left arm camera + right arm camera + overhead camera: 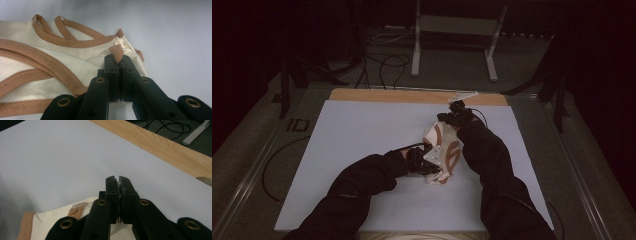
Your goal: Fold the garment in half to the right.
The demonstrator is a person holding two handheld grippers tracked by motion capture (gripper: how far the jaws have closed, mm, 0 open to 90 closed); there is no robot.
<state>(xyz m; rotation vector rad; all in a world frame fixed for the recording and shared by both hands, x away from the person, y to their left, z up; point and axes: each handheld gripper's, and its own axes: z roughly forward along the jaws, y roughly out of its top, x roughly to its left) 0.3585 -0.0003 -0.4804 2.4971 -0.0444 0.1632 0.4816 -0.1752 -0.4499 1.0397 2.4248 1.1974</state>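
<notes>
A cream garment [443, 150] with brown trim lies bunched on the white sheet, between my two grippers. My left gripper [421, 164] is at its near end. In the left gripper view this gripper [119, 58] is shut on a brown-trimmed corner of the garment [75, 62], and a tab of trim sticks up past the tips. My right gripper [454, 119] is at the far end. In the right gripper view its jaws [117, 180] are pressed together with a thin sliver of pale cloth between them, and the garment [57, 220] hangs below and to the left.
The white sheet [362, 135] covers the table, with a wooden strip [387, 96] along its far edge. Behind it on the floor are black cables [387, 62] and the legs of a metal stand [416, 50]. Dark sleeves come in from the bottom.
</notes>
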